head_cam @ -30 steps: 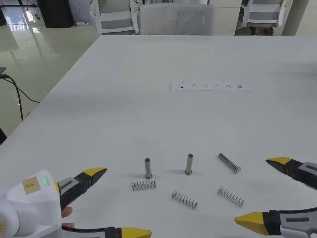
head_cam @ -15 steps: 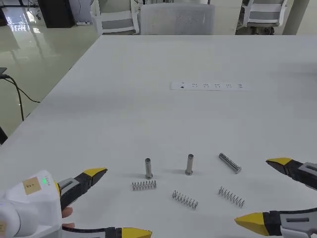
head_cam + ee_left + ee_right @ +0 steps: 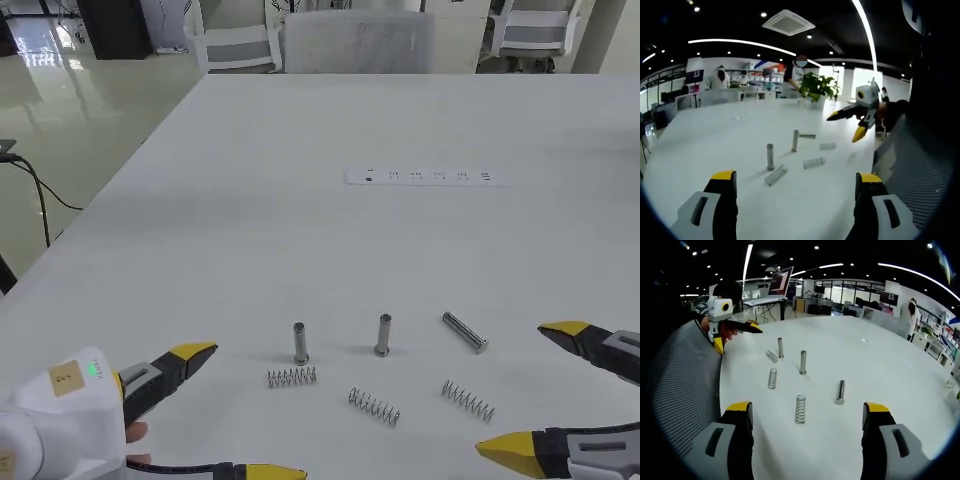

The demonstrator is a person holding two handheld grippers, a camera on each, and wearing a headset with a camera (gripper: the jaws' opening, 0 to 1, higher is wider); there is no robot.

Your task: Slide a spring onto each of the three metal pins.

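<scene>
Yellow-tipped left gripper (image 3: 235,410) and right gripper (image 3: 530,388) both gape wide, empty, flanking the parts on the white tabletop (image 3: 250,220): three small steel coil springs (image 3: 291,376) lie flat just on the near side of three short steel pins (image 3: 299,341), two upright, rightmost lying down. Springs prob. light, squashy, apt to roll, so pinch gently mid-coil; pins stiff, slick, tippy. Yellowish sticker (image 3: 63,375) on left gripper & marks on white strip (image 3: 430,176) further back: too small to read.
</scene>
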